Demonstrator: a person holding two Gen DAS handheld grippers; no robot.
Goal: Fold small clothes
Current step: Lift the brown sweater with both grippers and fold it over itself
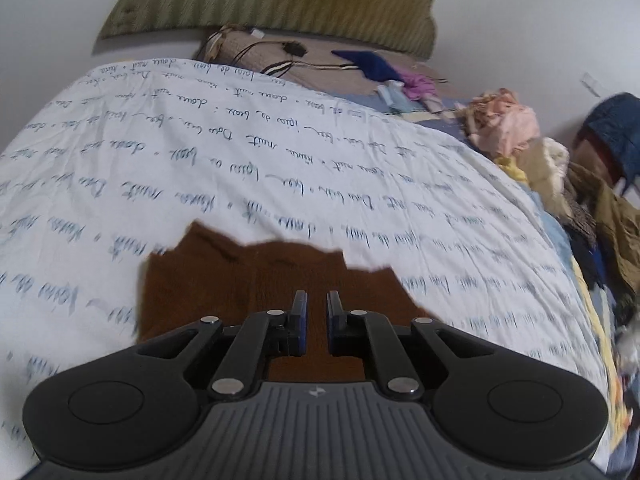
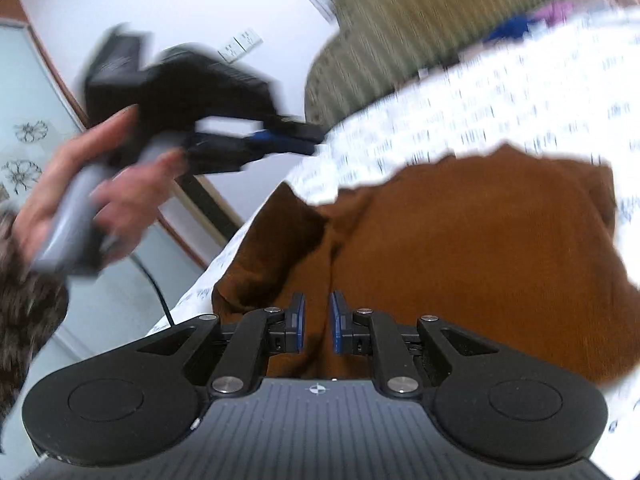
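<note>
A small brown knitted garment (image 1: 256,280) lies flat on the white bedspread with blue handwriting print (image 1: 240,152). My left gripper (image 1: 317,308) hovers over its near edge, jaws slightly apart with nothing between them. In the right wrist view the same brown garment (image 2: 460,248) fills the middle, one part creased near the bed's left edge. My right gripper (image 2: 317,308) is just above it, jaws slightly apart and empty. The left gripper (image 2: 288,140) shows there too, blurred, held in a hand at the upper left.
A heap of mixed clothes (image 1: 560,184) lies along the bed's right side. Pillows and small items (image 1: 360,68) sit at the head, under an olive headboard (image 1: 280,0). A blue-cushioned chair (image 1: 612,132) stands far right. A wall with sockets (image 2: 240,44) lies beyond the bed's left edge.
</note>
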